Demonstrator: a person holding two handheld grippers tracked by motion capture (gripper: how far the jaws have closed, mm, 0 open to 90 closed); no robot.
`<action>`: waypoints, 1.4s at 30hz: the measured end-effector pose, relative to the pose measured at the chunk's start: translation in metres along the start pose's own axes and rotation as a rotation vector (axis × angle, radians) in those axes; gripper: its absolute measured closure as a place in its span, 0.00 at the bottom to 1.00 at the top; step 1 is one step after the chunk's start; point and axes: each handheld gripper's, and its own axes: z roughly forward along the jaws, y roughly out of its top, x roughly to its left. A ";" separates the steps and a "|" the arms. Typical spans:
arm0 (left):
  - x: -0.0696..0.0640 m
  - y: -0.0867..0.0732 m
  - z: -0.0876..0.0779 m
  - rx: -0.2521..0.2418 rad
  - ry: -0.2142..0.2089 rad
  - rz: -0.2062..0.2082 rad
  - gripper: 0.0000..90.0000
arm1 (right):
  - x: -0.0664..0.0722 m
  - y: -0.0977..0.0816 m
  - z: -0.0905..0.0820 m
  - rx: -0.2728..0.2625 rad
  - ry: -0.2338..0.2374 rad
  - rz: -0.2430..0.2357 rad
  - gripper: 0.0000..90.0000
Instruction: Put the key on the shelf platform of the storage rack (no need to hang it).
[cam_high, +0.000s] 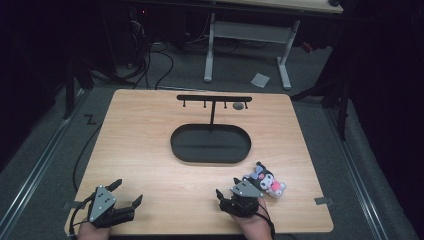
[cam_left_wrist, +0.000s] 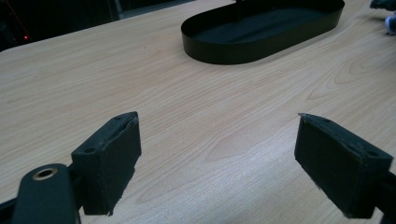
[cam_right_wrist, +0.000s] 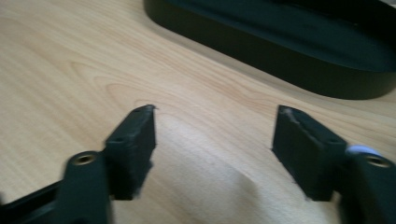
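Hands come in from the near edge of the wooden table (cam_high: 150, 150), each holding a two-jaw tool low over the boards. The left gripper (cam_high: 128, 192) sits at the near left corner, its grey three-cornered plate facing up and its jaws pointing forward and toward the table's middle. They stand wide apart with bare wood between them, as the left gripper view (cam_left_wrist: 217, 163) confirms; nothing is held. The right gripper (cam_high: 228, 188) lies near the middle of the near edge, also plate-up, with its cable trailing back over the hand. In the right gripper view (cam_right_wrist: 214, 149) its jaws stand parted with only table grain between the pads, so it grips nothing either; that picture is somewhat blurred.

Just to the right of the right gripper, close against its right jaw, lies a small plush toy (cam_high: 268, 181), dark with grey ears, a white face and a pink patch. Whether the jaw actually touches it I cannot tell. It lies on the table, outside any container.

Ahead of both grippers, nearer the right one, stands a black oval tray (cam_high: 181, 150) with a low upright wall. Its floor looks dark and bare. From the tray's far side rises a thin black post carrying a horizontal hanger bar (cam_high: 214, 98) with short pegs hanging beneath it. Beside the rightmost pegs shows a small grey rounded thing (cam_high: 238, 106), too small to identify.
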 end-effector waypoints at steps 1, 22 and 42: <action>0.001 0.000 0.001 0.003 -0.001 -0.009 0.17 | -0.001 0.000 0.000 -0.003 -0.005 0.003 0.25; 0.005 0.001 0.001 -0.014 0.039 -0.061 0.17 | -0.001 0.009 0.004 0.036 -0.010 -0.032 0.17; -0.007 0.010 0.018 0.049 0.029 0.036 0.17 | -0.015 0.021 0.005 0.301 0.072 -0.102 0.14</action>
